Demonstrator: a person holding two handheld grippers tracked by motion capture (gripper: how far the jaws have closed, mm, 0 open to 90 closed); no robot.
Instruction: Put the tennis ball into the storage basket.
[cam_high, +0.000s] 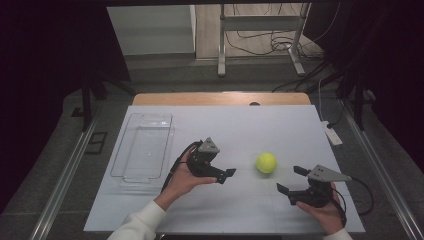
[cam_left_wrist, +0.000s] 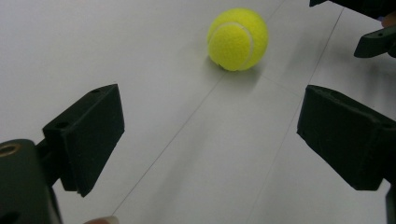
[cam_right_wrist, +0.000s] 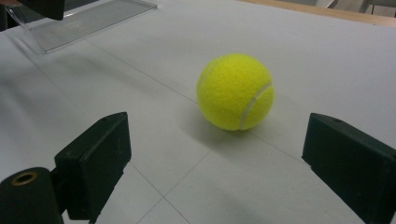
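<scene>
Plainly, the unmarked tennis ball (cam_high: 266, 162) lies between the wide-spread, empty left claw (cam_high: 226, 176) and right claw (cam_high: 292, 179).

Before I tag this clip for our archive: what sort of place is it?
Probably a lab recording station: a table under a white sheet, dark curtains on both sides, loose cables on the floor behind.

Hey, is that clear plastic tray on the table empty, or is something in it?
Empty. Through the tray just the white table shows; the tennis ball sits outside it.
</scene>
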